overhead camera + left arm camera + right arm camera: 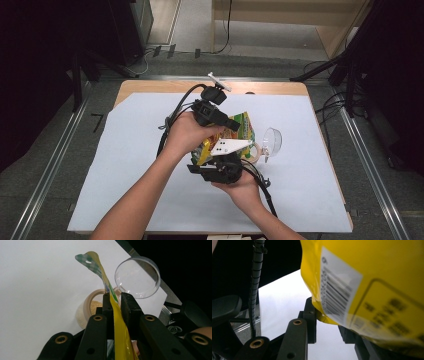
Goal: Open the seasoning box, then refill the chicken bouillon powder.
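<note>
A yellow bag [243, 128] with green print hangs above the white sheet between both hands. My left gripper [234, 123] comes from the upper left and is shut on the bag's upper edge; in its own view the jaws [115, 298] pinch the thin yellow film [120, 327] edge-on. My right gripper [220, 162] is below, carrying a pale three-cornered plate, and its jaws [327, 315] close on the bag's bottom corner [387, 277] beside a barcode label; its right jaw is mostly hidden by the bag. Under the bag stands a small cup [93, 307] holding tan granules.
A clear round lid or dish [137, 277] lies just right of the cup [255, 152], near the sheet's right part [272, 140]. The white sheet [125, 165] covers a wooden table. Cables trail from both grippers; metal rails run along the floor on either side.
</note>
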The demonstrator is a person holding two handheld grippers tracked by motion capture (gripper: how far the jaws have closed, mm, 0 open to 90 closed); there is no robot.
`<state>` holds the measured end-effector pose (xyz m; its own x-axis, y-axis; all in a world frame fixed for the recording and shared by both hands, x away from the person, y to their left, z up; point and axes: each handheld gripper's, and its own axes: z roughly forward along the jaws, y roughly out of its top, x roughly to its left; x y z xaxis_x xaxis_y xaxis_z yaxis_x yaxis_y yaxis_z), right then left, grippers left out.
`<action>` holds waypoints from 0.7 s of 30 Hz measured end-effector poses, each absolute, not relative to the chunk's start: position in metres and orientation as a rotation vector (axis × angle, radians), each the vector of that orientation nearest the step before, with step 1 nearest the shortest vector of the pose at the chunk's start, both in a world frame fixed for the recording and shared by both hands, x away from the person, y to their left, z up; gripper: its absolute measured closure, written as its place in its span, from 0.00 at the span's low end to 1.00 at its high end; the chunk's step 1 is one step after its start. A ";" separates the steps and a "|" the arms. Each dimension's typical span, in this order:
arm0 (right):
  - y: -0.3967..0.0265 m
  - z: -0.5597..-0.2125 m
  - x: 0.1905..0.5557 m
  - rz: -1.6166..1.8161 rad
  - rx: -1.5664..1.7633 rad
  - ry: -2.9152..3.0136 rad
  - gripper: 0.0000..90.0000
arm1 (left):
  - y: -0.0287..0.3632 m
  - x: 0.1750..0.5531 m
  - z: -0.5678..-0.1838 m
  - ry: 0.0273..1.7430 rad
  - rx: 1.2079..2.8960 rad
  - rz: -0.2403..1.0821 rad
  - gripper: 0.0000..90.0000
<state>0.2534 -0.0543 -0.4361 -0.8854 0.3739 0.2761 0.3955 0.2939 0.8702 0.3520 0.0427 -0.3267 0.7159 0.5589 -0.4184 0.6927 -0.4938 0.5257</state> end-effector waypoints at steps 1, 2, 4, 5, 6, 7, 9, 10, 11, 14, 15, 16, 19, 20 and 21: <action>-0.055 -0.436 0.253 -1.699 -0.749 -2.508 0.80 | 0.042 0.352 -0.326 0.944 2.232 -0.250 0.92; -0.055 -0.435 0.253 -1.698 -0.752 -2.506 0.80 | 0.042 0.352 -0.326 0.946 2.231 -0.249 0.92; -0.055 -0.435 0.253 -1.698 -0.756 -2.502 0.80 | 0.041 0.352 -0.327 0.946 2.231 -0.250 0.92; -0.055 -0.435 0.253 -1.697 -0.756 -2.503 0.80 | 0.041 0.352 -0.327 0.945 2.235 -0.250 0.92; -0.055 -0.436 0.253 -1.696 -0.755 -2.505 0.80 | 0.041 0.353 -0.327 0.948 2.234 -0.251 0.92; -0.055 -0.436 0.254 -1.696 -0.753 -2.506 0.80 | 0.042 0.353 -0.327 0.948 2.234 -0.253 0.92; -0.055 -0.436 0.254 -1.693 -0.754 -2.508 0.80 | 0.042 0.354 -0.327 0.947 2.231 -0.258 0.92; -0.055 -0.436 0.254 -1.694 -0.755 -2.508 0.80 | 0.042 0.354 -0.327 0.948 2.230 -0.258 0.92; -0.055 -0.436 0.254 -1.694 -0.753 -2.510 0.80 | 0.042 0.354 -0.327 0.946 2.229 -0.258 0.92; -0.055 -0.435 0.254 -1.693 -0.754 -2.510 0.80 | 0.042 0.354 -0.327 0.946 2.227 -0.256 0.92; -0.056 -0.435 0.254 -1.694 -0.754 -2.509 0.80 | 0.042 0.354 -0.327 0.945 2.228 -0.255 0.92; -0.056 -0.435 0.254 -1.693 -0.756 -2.508 0.80 | 0.042 0.354 -0.327 0.945 2.229 -0.255 0.92; -0.055 -0.435 0.254 -1.695 -0.759 -2.504 0.80 | 0.042 0.354 -0.326 0.944 2.227 -0.255 0.92; -0.055 -0.434 0.254 -1.695 -0.759 -2.502 0.80 | 0.042 0.354 -0.326 0.944 2.227 -0.255 0.92; -0.055 -0.434 0.254 -1.696 -0.759 -2.500 0.80 | 0.042 0.354 -0.326 0.946 2.227 -0.253 0.92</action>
